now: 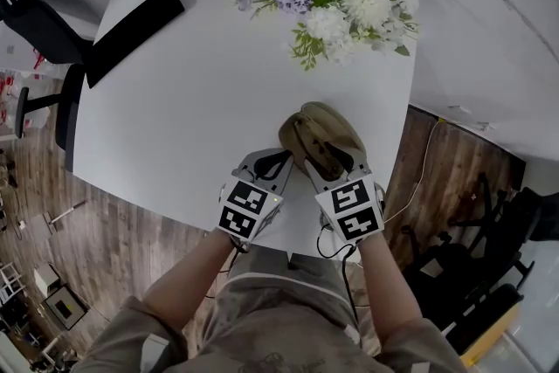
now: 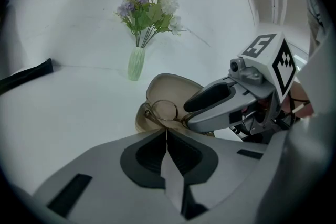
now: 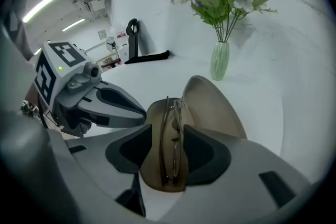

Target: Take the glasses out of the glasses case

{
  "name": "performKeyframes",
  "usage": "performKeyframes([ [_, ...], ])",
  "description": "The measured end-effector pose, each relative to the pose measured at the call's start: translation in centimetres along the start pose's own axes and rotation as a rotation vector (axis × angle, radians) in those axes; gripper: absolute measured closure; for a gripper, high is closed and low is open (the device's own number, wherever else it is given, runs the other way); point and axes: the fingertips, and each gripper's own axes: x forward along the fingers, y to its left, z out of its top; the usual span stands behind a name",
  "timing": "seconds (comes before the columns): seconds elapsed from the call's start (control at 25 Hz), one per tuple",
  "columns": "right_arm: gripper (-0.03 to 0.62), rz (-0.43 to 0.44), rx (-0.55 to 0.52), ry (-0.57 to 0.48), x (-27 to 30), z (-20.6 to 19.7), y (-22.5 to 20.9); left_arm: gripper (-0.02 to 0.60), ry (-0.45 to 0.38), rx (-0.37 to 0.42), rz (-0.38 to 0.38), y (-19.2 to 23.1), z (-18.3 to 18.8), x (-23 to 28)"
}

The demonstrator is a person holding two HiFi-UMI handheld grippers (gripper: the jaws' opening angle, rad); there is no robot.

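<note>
An open tan glasses case (image 1: pixel 321 125) lies at the near edge of the white table (image 1: pixel 192 109), lid tipped back. In the right gripper view folded thin-rimmed glasses (image 3: pixel 172 136) stand on edge in its lower half. My right gripper (image 3: pixel 168 132) is shut on that lower half, one pad on each side. My left gripper (image 2: pixel 167 132) is shut with nothing between its pads, its tips just short of the round lens (image 2: pixel 164 110) that rises above the case rim (image 2: pixel 144 118). In the head view the left gripper (image 1: pixel 281 162) sits at the case's left and the right gripper (image 1: pixel 328 163) over its near end.
A pale green vase of purple and white flowers (image 1: pixel 336 0) stands at the far side of the table. A long black pouch (image 1: pixel 131 31) lies at the far left corner. The table's front edge runs just beneath both grippers. A black chair (image 1: pixel 35 26) stands left of the table.
</note>
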Motion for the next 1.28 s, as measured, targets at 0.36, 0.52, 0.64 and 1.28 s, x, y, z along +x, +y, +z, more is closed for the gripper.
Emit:
performKeyframes([
  [0.36,0.391,-0.050,-0.060,0.108,2.3,-2.6,0.2,0.558,-0.014,-0.008,-0.006,0.0,0.0,0.0],
  [0.52,0.422,-0.082,-0.102,0.120,2.6,-2.9,0.1,0.558,-0.014,0.000,-0.003,0.1,0.0,0.0],
  [0.64,0.454,-0.075,-0.091,0.116,2.5,-2.7,0.1,0.558,-0.022,-0.021,0.000,0.2,0.0,0.0],
  [1.28,0.485,-0.133,-0.034,-0.133,-6.9,4.0,-1.9,0.558,-0.096,-0.065,0.066,0.2,4.5,-4.1],
])
